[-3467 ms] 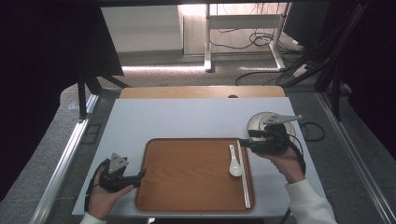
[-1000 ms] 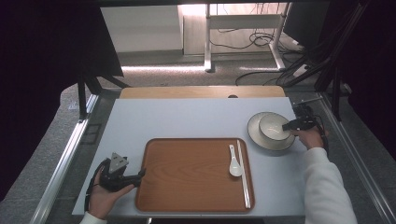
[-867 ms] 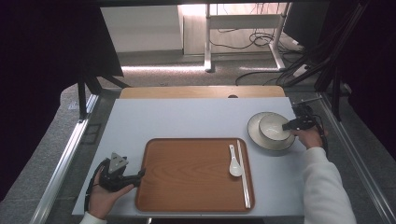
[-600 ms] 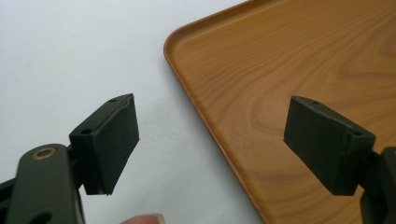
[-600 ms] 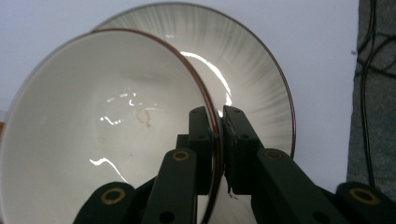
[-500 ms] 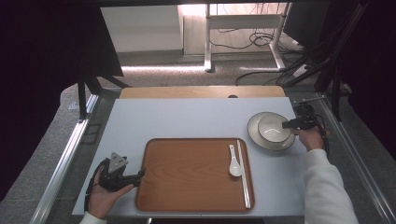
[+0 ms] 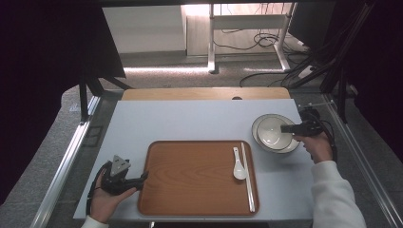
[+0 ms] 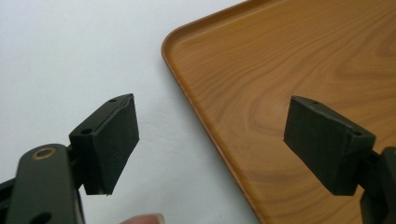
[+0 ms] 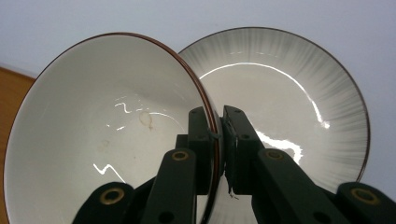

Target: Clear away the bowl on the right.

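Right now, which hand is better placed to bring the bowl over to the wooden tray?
The right. The right gripper is already shut on the rim of the bowl, tilted above the plate. The left gripper is open beside the tray's far corner, with nothing between its jaws.

The white ceramic bowl with a thin brown rim [image 9: 107, 135] is glazed and glossy, throwing bright reflections, with a faint brownish stain on its inner wall. The grey-streaked ceramic plate [image 9: 289, 107] beneath it is equally shiny and smooth. The rectangular wooden tray [image 8: 299, 70] shows clear grain under a smooth satin finish. The small white ceramic spoon [image 7: 238, 167] on it looks glazed. The pale grey table top [image 7: 190, 121] is matt and even. The left gripper [image 8: 212, 149] carries matt black pads [image 8: 114, 140] of rubbery look; its arms look like dull black plastic with brass-coloured metal rivets.
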`<move>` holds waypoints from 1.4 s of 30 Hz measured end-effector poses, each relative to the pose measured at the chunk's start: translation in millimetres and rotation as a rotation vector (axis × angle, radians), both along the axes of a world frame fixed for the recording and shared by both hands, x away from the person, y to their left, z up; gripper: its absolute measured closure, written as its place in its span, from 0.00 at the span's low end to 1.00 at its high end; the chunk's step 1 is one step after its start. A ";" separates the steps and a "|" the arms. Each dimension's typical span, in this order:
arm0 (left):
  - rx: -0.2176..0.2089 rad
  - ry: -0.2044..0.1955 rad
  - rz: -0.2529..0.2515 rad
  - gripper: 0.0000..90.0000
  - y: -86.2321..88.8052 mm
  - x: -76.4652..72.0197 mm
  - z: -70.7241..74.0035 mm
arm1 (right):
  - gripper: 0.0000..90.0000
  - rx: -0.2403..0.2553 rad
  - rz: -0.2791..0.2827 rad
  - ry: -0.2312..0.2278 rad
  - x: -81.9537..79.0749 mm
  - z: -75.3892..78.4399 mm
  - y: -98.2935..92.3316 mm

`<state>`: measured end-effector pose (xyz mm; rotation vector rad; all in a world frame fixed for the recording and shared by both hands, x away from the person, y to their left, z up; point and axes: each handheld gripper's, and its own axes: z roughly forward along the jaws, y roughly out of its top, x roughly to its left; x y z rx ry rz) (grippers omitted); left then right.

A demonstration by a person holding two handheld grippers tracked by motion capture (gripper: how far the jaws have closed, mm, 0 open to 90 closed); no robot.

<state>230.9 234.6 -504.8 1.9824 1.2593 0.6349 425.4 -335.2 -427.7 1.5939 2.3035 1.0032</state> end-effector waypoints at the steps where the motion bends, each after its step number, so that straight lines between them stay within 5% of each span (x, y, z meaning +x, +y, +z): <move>1: 0.002 0.001 -0.001 0.20 -0.2 0.1 -0.2 | 0.92 0.004 0.009 -0.003 -2.5 0.7 1.0; 19: 0.003 0.005 -0.004 0.20 -0.5 0.8 -1.2 | 0.91 0.035 0.118 -0.053 -30.7 9.5 22.2; 42: 0.005 0.002 -0.004 0.20 -1.0 -0.1 -0.7 | 0.91 0.044 0.234 -0.075 -42.6 17.4 58.7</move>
